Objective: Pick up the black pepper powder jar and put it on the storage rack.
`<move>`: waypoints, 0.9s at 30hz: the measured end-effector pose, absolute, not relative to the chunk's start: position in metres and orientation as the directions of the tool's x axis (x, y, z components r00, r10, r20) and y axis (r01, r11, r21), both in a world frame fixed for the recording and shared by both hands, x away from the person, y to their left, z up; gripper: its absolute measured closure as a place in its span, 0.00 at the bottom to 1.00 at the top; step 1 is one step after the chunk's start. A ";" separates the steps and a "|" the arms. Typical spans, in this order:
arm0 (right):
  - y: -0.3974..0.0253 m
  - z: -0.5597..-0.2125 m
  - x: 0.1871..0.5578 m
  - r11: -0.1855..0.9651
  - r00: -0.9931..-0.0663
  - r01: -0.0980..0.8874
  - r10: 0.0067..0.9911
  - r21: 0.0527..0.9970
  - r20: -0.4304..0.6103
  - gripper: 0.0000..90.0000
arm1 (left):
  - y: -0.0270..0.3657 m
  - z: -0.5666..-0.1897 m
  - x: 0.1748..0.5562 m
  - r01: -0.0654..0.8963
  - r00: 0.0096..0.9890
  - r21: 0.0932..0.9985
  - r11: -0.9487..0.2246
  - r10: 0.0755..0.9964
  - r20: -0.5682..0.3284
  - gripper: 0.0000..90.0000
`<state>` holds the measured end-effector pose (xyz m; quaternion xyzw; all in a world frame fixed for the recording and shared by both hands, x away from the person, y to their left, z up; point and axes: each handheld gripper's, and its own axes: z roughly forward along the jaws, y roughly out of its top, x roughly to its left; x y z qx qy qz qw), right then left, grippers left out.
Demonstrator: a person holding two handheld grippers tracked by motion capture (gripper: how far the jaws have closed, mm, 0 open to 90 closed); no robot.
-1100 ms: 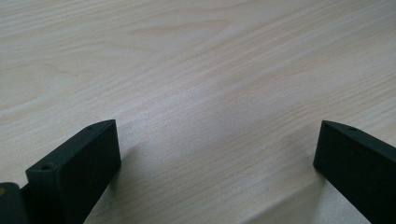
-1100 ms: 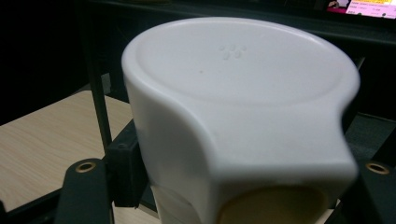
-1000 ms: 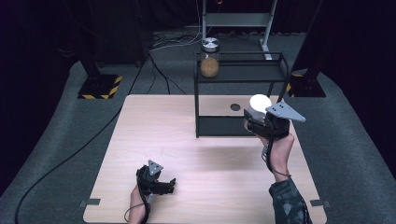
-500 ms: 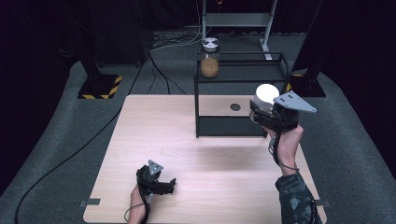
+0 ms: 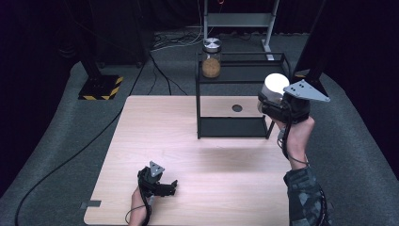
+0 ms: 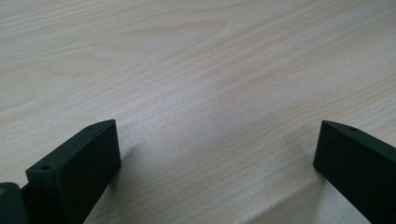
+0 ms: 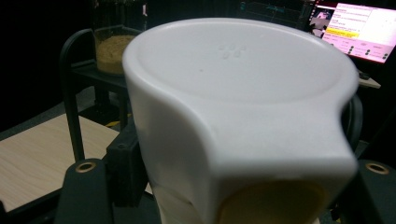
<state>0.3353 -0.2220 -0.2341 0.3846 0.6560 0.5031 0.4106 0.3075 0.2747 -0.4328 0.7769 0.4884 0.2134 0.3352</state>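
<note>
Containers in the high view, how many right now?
2. A glass jar with a metal lid stands at the rack's top left corner; a white container is held by the right gripper beside the rack's right end.

white cup (image 7: 233, 107), black rack (image 5: 235, 89), pale wood table (image 5: 155, 136)

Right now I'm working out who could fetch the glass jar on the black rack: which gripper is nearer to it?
Right. The right gripper, shut on a white mug, hovers beside the rack holding the jar. The left gripper rests open near the table's front edge.
</note>
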 end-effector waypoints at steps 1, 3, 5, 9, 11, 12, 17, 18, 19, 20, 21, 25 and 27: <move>-0.222 -0.232 0.335 0.201 -0.364 0.088 0.918 0.976 -0.156 0.33 | 0.275 -0.433 0.308 0.616 0.432 0.729 -0.298 0.902 0.004 0.00; -0.223 -0.228 0.335 0.201 -0.360 0.084 0.919 0.976 -0.159 0.33 | 0.275 -0.433 0.308 0.615 0.433 0.729 -0.299 0.902 0.004 0.00; -0.223 -0.224 0.335 0.203 -0.357 0.077 0.920 0.976 -0.163 0.33 | 0.275 -0.433 0.307 0.615 0.432 0.730 -0.297 0.902 0.003 0.00; -0.225 -0.215 0.336 0.201 -0.353 0.071 0.921 0.977 -0.164 0.33 | 0.275 -0.433 0.308 0.615 0.434 0.730 -0.299 0.901 0.004 0.00; -0.224 -0.210 0.336 0.210 -0.350 0.069 0.920 0.975 -0.174 0.33 | 0.275 -0.433 0.308 0.615 0.434 0.730 -0.300 0.901 0.004 0.00; -0.224 -0.208 0.336 0.215 -0.348 0.067 0.920 0.974 -0.179 0.33 | 0.275 -0.433 0.308 0.614 0.434 0.730 -0.299 0.901 0.004 0.00; -0.222 -0.197 0.338 0.227 -0.340 0.057 0.920 0.972 -0.195 0.33 | 0.275 -0.433 0.308 0.615 0.435 0.730 -0.300 0.900 0.003 0.00; -0.222 -0.195 0.338 0.228 -0.340 0.056 0.920 0.972 -0.196 0.33 | 0.275 -0.433 0.307 0.614 0.435 0.730 -0.299 0.900 0.002 0.00; -0.222 -0.193 0.339 0.229 -0.339 0.056 0.920 0.972 -0.198 0.33 | 0.275 -0.433 0.308 0.614 0.436 0.730 -0.299 0.900 0.002 0.00; -0.221 -0.191 0.340 0.231 -0.338 0.055 0.920 0.971 -0.199 0.33 | 0.275 -0.433 0.308 0.614 0.436 0.730 -0.299 0.900 0.002 0.00; -0.221 -0.189 0.340 0.233 -0.338 0.054 0.919 0.971 -0.202 0.33 | 0.275 -0.433 0.308 0.614 0.437 0.730 -0.300 0.899 0.002 0.00; -0.220 -0.182 0.344 0.236 -0.340 0.055 0.918 0.970 -0.204 0.33 | 0.275 -0.433 0.308 0.613 0.438 0.730 -0.301 0.899 0.002 0.00; -0.220 -0.178 0.347 0.235 -0.340 0.061 0.918 0.970 -0.201 0.33 | 0.275 -0.433 0.308 0.613 0.439 0.730 -0.301 0.899 0.002 0.00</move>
